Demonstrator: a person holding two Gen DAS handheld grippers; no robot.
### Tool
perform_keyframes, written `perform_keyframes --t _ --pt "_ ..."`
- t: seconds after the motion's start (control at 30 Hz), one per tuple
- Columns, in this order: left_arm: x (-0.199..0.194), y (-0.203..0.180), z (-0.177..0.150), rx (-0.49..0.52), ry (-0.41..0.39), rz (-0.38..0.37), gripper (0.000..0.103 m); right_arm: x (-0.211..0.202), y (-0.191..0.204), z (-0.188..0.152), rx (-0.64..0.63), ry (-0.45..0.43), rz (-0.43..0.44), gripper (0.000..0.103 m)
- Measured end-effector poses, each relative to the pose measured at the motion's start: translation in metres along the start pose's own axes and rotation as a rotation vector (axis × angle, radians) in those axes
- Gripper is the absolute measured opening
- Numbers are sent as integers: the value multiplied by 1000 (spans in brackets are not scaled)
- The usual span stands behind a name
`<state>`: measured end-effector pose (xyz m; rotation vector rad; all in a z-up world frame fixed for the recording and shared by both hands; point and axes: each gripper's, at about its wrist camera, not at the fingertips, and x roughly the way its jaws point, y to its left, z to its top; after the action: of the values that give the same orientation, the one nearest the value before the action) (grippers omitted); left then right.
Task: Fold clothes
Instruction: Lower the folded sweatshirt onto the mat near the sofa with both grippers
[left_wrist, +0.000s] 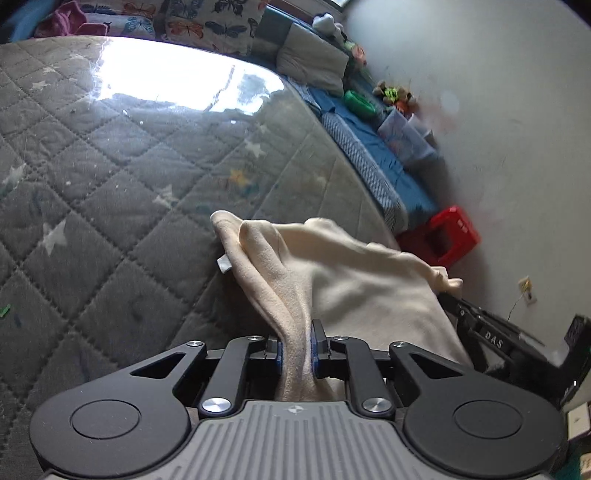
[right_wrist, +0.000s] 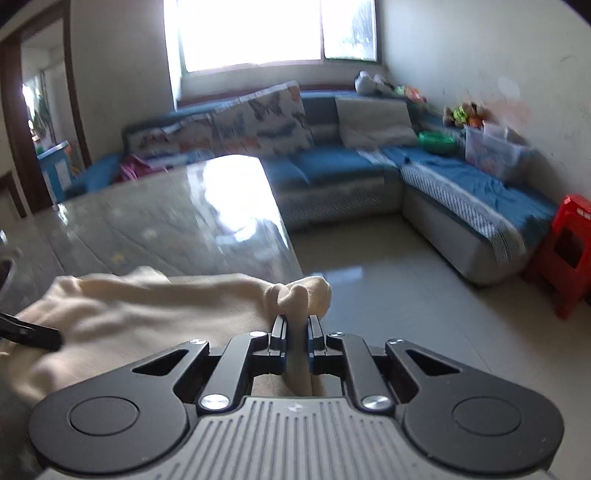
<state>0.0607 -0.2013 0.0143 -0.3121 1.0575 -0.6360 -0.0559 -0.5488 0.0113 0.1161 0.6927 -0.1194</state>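
A cream fleece garment (left_wrist: 343, 269) is stretched between my two grippers above the near right corner of a grey quilted table (left_wrist: 110, 177). My left gripper (left_wrist: 297, 349) is shut on a bunched edge of it. My right gripper (right_wrist: 297, 341) is shut on another bunched edge, and the cloth (right_wrist: 147, 310) spreads from there to the left. The right gripper's black body (left_wrist: 491, 339) shows at the right of the left wrist view. A black tip of the left gripper (right_wrist: 29, 334) shows at the left edge of the right wrist view.
The table top (right_wrist: 166, 218) is glossy with window glare. A blue corner sofa (right_wrist: 369, 173) with cushions, toys and a clear box runs along the far walls. A red plastic stool (right_wrist: 569, 254) stands on the tiled floor (right_wrist: 388, 280) right of the table.
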Motion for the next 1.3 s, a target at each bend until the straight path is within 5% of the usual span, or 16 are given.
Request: perform_keyframes --t 0.23,0.43,0.83,1.3 --pt "-22 -2 8 104 -67 90 23 -5 -3 6 19 -32 -15 16" --pt "-22 -16 22 146 -129 119 20 0 10 12 8 -38 70 15" --pt "29 -42 47 195 -70 29 20 40 44 17 -34 -10 99 17" --pt "52 -45 51 258 -60 65 22 49 77 20 -116 -14 143 20"
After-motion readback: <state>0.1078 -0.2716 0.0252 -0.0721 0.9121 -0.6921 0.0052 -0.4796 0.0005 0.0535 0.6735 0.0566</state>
